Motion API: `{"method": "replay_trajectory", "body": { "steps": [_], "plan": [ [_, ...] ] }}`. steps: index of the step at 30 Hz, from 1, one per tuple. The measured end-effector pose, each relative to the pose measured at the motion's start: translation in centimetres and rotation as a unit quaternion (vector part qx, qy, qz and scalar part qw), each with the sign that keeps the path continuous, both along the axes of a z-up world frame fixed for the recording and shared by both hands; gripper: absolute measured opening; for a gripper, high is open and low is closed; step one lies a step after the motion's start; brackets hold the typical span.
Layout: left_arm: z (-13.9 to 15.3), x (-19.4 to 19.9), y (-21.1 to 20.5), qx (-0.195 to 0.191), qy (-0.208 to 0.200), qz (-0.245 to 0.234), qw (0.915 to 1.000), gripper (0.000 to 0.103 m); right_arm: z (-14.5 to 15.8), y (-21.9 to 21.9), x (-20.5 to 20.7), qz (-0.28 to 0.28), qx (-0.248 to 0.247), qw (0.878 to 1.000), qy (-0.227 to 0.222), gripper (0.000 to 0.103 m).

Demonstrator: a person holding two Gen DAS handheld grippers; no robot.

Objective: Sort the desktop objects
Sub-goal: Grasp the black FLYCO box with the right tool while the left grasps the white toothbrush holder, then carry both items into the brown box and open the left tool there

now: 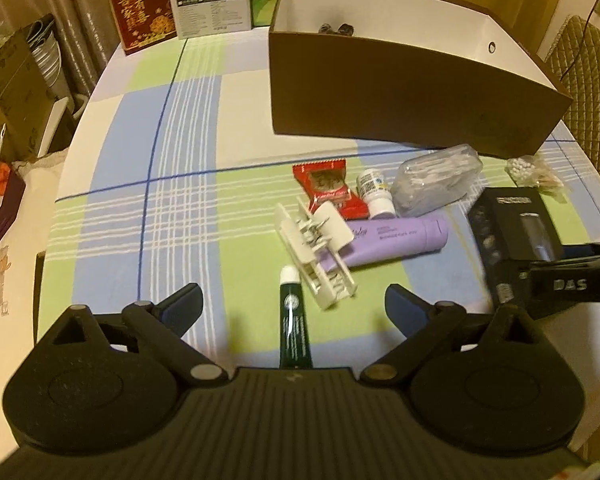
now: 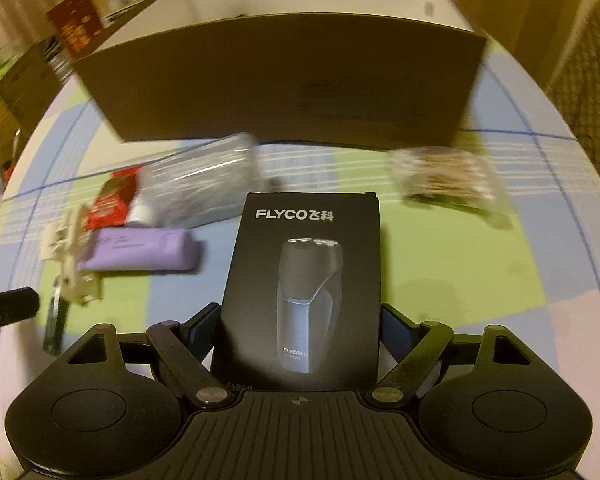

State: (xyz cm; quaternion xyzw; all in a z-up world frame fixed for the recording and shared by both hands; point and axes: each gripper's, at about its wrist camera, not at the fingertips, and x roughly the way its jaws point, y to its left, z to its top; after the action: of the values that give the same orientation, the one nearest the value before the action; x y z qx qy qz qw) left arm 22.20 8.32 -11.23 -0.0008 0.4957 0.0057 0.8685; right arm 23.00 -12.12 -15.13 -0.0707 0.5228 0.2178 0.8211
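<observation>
My right gripper (image 2: 300, 326) is shut on a black FLYCO shaver box (image 2: 306, 280) and holds it in front of the brown storage box (image 2: 284, 80). The shaver box also shows in the left wrist view (image 1: 512, 236), at the right. My left gripper (image 1: 294, 306) is open and empty, with a dark green tube (image 1: 294, 320) lying between its fingers. Ahead lie a white clip rack (image 1: 316, 248), a purple tube (image 1: 392, 240), a red snack packet (image 1: 330, 192), a small white bottle (image 1: 374, 192) and a clear bag of cotton swabs (image 1: 436, 180).
The brown storage box (image 1: 400, 92) has a white inside and holds small dark items at the back. A small bag of swabs (image 1: 536, 172) lies by its right corner. Printed cartons (image 1: 172, 4) stand at the table's far edge. A chair (image 1: 588, 80) stands at right.
</observation>
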Motion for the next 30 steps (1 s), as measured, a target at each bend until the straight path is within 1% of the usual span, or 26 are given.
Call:
{"method": "replay_trajectory", "body": {
  "steps": [3,5,8,11,12,13,15,17,19,23,30],
  "plan": [
    [-0.5,1.0,-0.1,-0.003,-0.003,-0.002,1.0000,0.094,0.1,-1.8,0.7,-0.021,-0.001,1.000,-0.001,0.080],
    [-0.8,1.7,-0.2,-0.008,-0.006,-0.001,1.0000,0.091,0.1,-2.9,1.0,-0.033,0.000,0.999,-0.002,0.080],
    [-1.4,3.0,-0.3,-0.008,-0.008,0.004,0.9999,0.085,0.3,-4.0,1.3,-0.044,0.000,0.999,-0.003,0.080],
    [-1.9,4.3,-0.2,-0.012,-0.006,0.010,0.9999,0.084,0.3,-4.4,1.4,-0.049,0.001,0.999,-0.004,0.080],
    [-2.1,4.6,-0.2,-0.013,-0.006,0.011,0.9998,0.080,0.3,-4.5,1.4,-0.050,0.001,0.999,-0.004,0.080],
    [-2.2,4.9,-0.2,-0.015,-0.005,0.011,0.9998,0.072,0.2,-4.5,1.4,-0.051,0.001,0.999,-0.002,0.080],
    [-2.6,5.3,-0.2,-0.018,0.000,0.012,0.9998,0.063,0.0,-4.7,1.5,-0.055,0.005,0.998,0.000,0.080],
    [-2.9,5.6,0.1,-0.029,0.006,0.017,0.9994,0.059,0.0,-4.6,1.5,-0.055,0.006,0.998,0.000,0.080],
    [-3.2,5.5,0.3,-0.048,0.010,0.016,0.9987,0.042,0.0,-4.7,1.5,-0.054,0.007,0.999,0.001,0.080],
    [-3.2,4.9,1.0,-0.055,0.007,0.019,0.9983,0.039,0.0,-4.7,1.5,-0.053,0.006,0.999,0.001,0.080],
    [-2.8,3.9,3.5,-0.048,0.005,0.047,0.9977,0.038,-0.4,-4.2,1.7,-0.046,-0.010,0.999,0.002,0.080]
  ]
}}
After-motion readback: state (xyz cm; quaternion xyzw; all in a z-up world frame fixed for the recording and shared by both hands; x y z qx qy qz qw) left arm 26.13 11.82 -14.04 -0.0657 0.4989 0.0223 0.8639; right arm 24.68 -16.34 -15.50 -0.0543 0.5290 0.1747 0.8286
